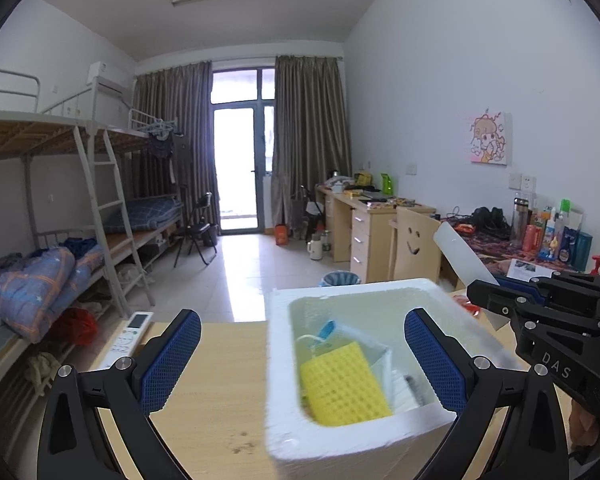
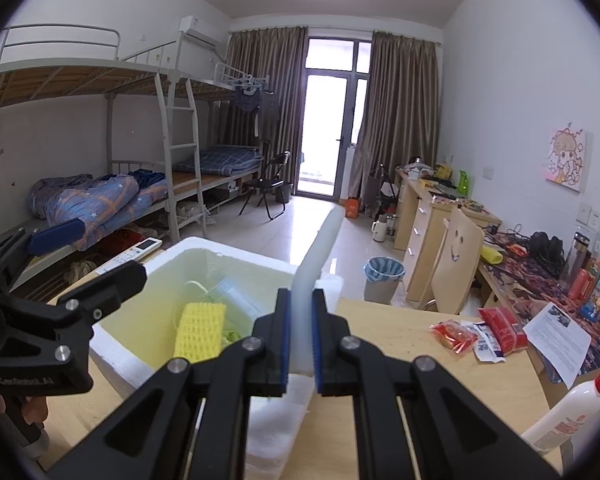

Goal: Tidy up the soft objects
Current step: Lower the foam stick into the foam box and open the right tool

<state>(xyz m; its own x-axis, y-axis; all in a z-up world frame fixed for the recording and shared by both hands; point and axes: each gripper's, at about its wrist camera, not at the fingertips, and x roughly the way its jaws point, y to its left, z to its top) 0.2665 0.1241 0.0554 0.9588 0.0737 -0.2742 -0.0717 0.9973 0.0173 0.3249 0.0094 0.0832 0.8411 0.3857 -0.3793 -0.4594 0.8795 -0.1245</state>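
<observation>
A white foam box (image 1: 284,400) stands on the wooden table (image 1: 212,380). Inside it a yellow sponge (image 1: 344,384) leans among a clear packet (image 1: 328,330) and some white items. My left gripper (image 1: 302,316) is open wide, its blue pads astride the box's near left corner, with nothing between them. At the box's right side my right gripper (image 2: 301,294) is shut on the white foam lid (image 2: 324,236), which it holds upright on edge. The right wrist view also shows the sponge (image 2: 200,332), the box (image 2: 228,248) and the left gripper (image 2: 96,256) above the box's left rim.
A white remote control (image 1: 130,336) lies at the table's far left edge. Red snack packets (image 2: 476,330), a printed sheet (image 2: 556,332) and a white pump bottle (image 2: 572,408) sit on the table to the right. A wooden chair (image 2: 456,256) stands beyond the table.
</observation>
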